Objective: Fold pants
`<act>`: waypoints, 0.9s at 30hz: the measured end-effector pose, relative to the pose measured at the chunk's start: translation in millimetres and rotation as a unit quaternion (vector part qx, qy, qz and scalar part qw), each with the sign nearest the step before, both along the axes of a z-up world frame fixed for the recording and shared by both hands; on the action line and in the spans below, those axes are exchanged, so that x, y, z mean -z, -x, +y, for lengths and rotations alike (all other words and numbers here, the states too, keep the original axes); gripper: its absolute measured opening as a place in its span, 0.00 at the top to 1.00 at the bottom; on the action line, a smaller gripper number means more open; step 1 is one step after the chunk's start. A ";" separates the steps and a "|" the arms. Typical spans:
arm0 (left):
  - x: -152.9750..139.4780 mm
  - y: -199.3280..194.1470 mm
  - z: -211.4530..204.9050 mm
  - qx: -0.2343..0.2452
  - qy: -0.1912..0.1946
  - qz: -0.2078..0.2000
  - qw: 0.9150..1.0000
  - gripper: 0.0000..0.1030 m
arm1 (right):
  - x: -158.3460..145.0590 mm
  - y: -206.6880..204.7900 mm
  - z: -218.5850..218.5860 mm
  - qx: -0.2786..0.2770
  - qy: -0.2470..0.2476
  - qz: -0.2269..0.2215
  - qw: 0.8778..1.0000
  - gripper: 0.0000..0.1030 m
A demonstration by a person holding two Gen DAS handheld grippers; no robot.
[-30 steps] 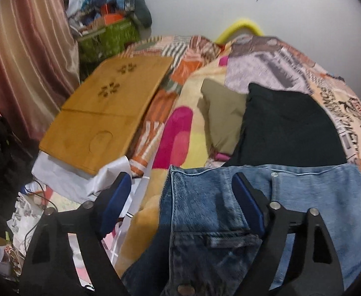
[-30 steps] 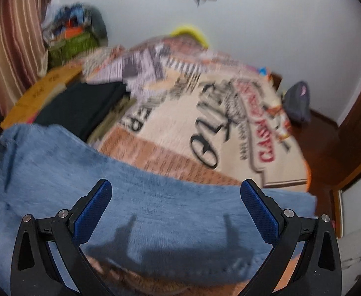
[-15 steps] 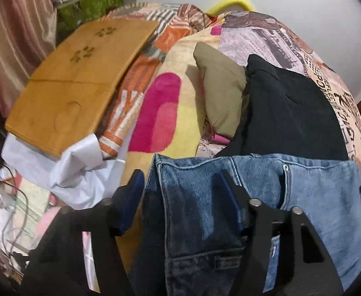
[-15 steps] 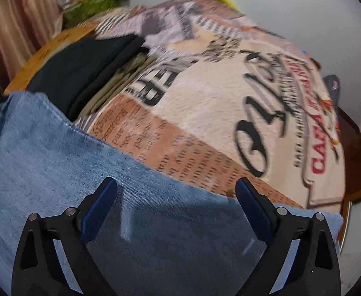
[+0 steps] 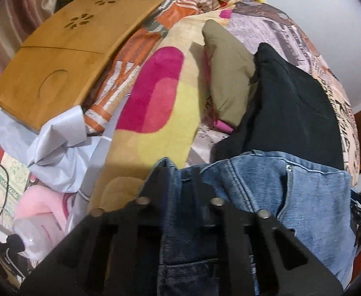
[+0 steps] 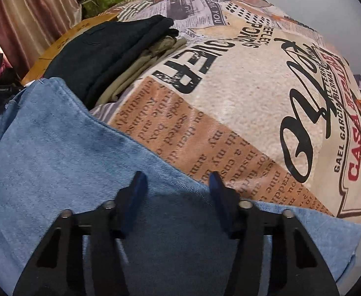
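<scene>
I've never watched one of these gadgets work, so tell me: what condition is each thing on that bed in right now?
Jeans: spread flat, unfolded.
Left gripper: shut on the jeans' waistband edge.
Right gripper: closing, denim between its jaws.
Black pants: folded, stacked.
Olive pants: folded, under the black pants.
Wooden lap tray: lying flat.

Probably a home bedroom, bed under printed bedspread (image 6: 242,103), folded clothes (image 5: 291,103), curtain (image 6: 32,14)

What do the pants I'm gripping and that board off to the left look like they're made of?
Blue jeans: denim by the look, faded matte blue, with diagonal twill weave, stitched seams and a metal rivet. Board: probably bamboo or light wood, smooth honey-coloured finish, faint grain, with flower-shaped cut-outs and a round recess.
</scene>
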State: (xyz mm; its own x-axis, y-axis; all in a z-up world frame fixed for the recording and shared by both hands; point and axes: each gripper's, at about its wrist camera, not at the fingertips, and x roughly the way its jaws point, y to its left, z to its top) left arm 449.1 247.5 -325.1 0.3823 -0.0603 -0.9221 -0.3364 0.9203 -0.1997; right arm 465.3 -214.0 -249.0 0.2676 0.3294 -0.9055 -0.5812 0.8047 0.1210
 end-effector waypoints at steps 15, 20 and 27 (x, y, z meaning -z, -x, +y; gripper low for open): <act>-80.9 25.7 -13.2 0.038 -0.078 -0.106 0.990 0.97 | -43.9 2.7 -14.0 0.030 -0.044 -0.056 0.997 0.90; -103.0 10.9 -16.6 0.044 -0.084 -0.121 0.988 0.97 | -70.1 -5.8 -16.1 0.045 -0.070 -0.092 0.992 0.91; -128.4 3.6 -19.2 0.039 -0.083 -0.154 0.984 0.97 | -95.8 -14.1 -17.4 0.062 -0.076 -0.135 0.986 0.92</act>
State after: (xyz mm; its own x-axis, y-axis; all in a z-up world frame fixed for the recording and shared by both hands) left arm 445.5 228.2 -196.7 0.6446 0.0408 -0.7634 -0.2112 0.9692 -0.1265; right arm 479.3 -231.5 -153.2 0.5398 0.4059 -0.7375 -0.5067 0.8562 0.1004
